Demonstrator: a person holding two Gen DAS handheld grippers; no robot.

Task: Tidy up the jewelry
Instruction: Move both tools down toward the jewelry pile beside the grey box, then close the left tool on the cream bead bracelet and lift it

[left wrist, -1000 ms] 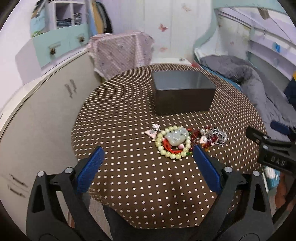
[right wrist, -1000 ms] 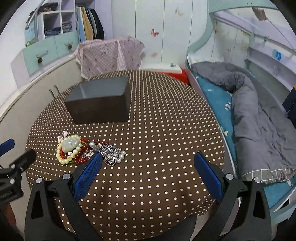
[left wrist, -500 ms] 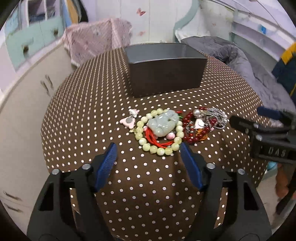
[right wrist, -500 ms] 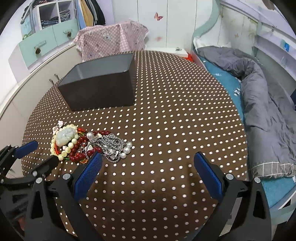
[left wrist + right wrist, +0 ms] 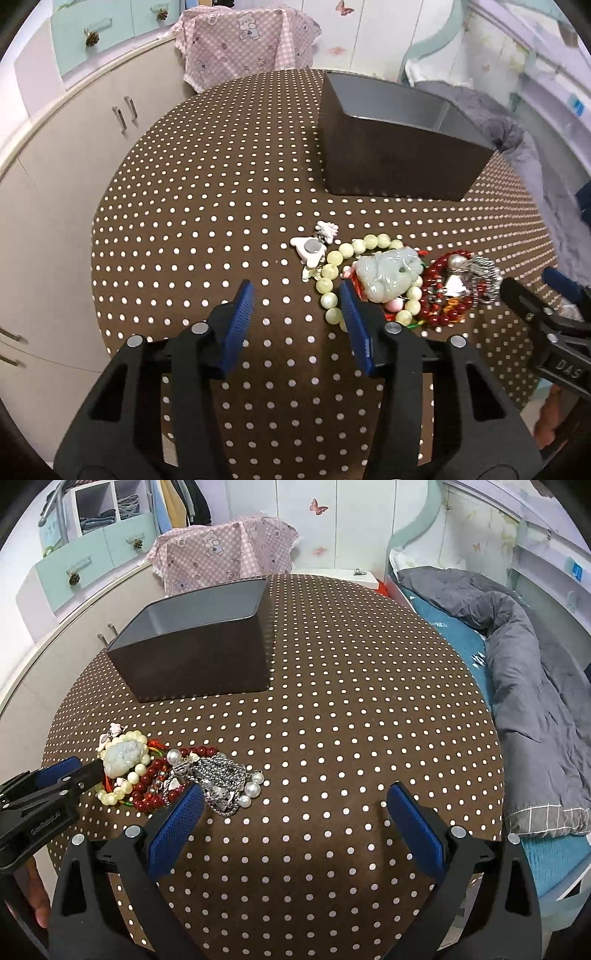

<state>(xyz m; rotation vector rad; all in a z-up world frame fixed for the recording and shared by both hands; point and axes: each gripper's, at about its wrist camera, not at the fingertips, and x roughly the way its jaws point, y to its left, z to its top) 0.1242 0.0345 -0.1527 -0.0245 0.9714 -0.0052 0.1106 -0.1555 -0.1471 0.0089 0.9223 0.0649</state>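
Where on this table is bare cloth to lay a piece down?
The dotted tablecloth is bare from the dark box and the silver chain heap across to the edge by the bed. Also bare left of the white charm. Crowded: jade pendant, pale bead bracelet, red beads.

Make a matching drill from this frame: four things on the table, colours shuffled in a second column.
Things:
1. storage box
2. carved pendant
3. round-bead bracelet
4. chain bundle

Colours:
A. silver
B. dark grey
C. dark red
D. pale green

Pairs: 1-B, 2-D, 3-C, 4-A
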